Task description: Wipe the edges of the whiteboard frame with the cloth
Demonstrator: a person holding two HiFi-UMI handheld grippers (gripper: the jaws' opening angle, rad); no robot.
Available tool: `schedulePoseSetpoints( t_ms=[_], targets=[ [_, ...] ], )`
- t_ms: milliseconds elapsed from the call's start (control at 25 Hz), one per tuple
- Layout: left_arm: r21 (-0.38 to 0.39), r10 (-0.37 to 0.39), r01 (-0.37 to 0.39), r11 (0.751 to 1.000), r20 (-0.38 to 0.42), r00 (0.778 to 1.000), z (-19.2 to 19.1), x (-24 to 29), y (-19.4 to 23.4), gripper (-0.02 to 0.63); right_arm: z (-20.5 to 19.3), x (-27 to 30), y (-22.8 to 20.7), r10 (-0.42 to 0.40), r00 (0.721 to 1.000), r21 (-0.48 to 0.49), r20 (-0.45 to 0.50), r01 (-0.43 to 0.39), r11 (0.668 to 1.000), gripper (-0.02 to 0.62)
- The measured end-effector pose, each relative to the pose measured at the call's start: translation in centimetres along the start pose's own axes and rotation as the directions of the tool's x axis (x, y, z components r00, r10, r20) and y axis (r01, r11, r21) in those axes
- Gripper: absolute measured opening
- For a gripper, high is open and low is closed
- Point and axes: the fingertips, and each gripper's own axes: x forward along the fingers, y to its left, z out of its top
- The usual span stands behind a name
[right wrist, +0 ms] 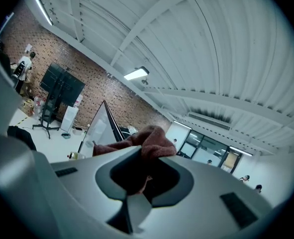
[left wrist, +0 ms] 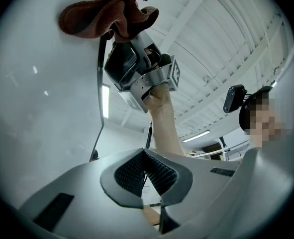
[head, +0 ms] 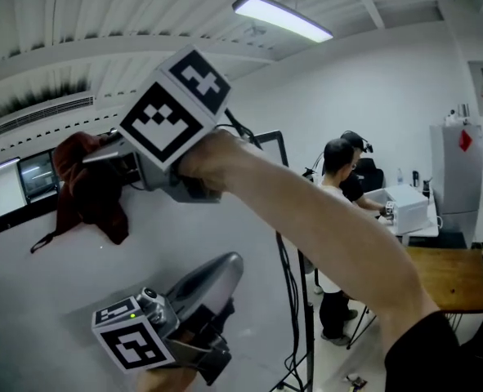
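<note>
My right gripper point(head: 104, 157) is raised to the whiteboard's point(head: 69, 284) black top frame point(head: 12, 220) and is shut on a red-brown cloth point(head: 92, 188). The cloth hangs over the frame and down the white surface. In the right gripper view the cloth point(right wrist: 151, 139) bunches between the jaws of the right gripper point(right wrist: 143, 169). My left gripper point(head: 227, 265) hangs lower, in front of the board, shut on nothing. The left gripper view looks up past the left gripper point(left wrist: 145, 153) at the cloth point(left wrist: 107, 15), the right gripper point(left wrist: 121, 40) and the black frame point(left wrist: 100, 78).
A person point(head: 337, 188) stands at the back right beside a white box point(head: 406, 207) and a wooden table point(head: 450, 277). The board's black stand point(head: 306, 333) runs down to the floor. A ceiling light point(head: 282, 16) glows overhead.
</note>
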Motion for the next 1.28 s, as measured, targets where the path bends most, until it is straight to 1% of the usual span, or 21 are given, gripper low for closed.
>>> schedulePoseSetpoints(
  t_ms=[120, 240, 320, 480, 640, 800, 920, 1040, 1160, 1280],
  targets=[
    [0.008, 0.034, -0.034, 0.999, 0.003, 0.999, 0.0, 0.3, 0.2, -0.012, 0.0, -0.5, -0.5, 0.004, 1.0, -0.002, 0.005, -0.004, 1.0, 0.064],
    [0.019, 0.049, -0.049, 0.999, 0.005, 0.999, -0.3, 0.7, 0.1, -0.012, -0.2, -0.8, -0.9, 0.006, 1.0, -0.001, 0.012, -0.006, 1.0, 0.064],
    [0.018, 0.048, -0.048, 0.999, 0.002, 0.999, -0.5, 0.9, 0.3, -0.012, -0.4, -1.0, -1.2, 0.003, 1.0, -0.004, 0.014, -0.003, 1.0, 0.064],
    [-0.013, 0.028, -0.027, 1.0, 0.014, 1.0, -0.4, 1.7, 0.9, -0.012, -1.0, -1.7, -1.9, 0.008, 1.0, -0.01, 0.011, -0.008, 1.0, 0.064],
    [-0.028, -0.038, 0.039, 0.999, 0.031, 0.999, -0.1, 2.4, 0.9, -0.012, -1.8, -2.8, -2.5, -0.001, 1.0, -0.021, -0.02, 0.001, 1.0, 0.064],
    [-0.032, -0.107, 0.108, 0.994, 0.029, 0.994, 0.7, 2.8, 1.0, -0.012, -2.7, -3.5, -3.5, -0.013, 0.996, -0.023, -0.093, 0.011, 1.0, 0.064],
    [-0.029, -0.172, 0.173, 0.985, 0.02, 0.985, 1.2, 2.9, 0.3, -0.012, -2.6, -3.5, -4.2, -0.043, 0.989, -0.047, -0.139, 0.036, 0.998, 0.064],
    [-0.045, -0.231, 0.231, 0.972, -0.001, 0.973, 0.5, 3.5, 0.0, -0.012, -3.1, -4.4, -4.9, -0.083, 0.984, -0.076, -0.159, 0.072, 0.994, 0.064],
    [-0.068, -0.261, 0.259, 0.963, -0.018, 0.965, -0.2, 4.3, 0.2, -0.012, -3.8, -5.5, -5.6, -0.09, 0.984, -0.06, -0.154, 0.082, 0.995, 0.064],
    [-0.073, -0.272, 0.269, 0.96, -0.025, 0.962, -0.6, 5.0, 0.6, -0.012, -4.5, -6.3, -6.2, -0.089, 0.984, -0.056, -0.153, 0.082, 0.995, 0.064]
  ],
)
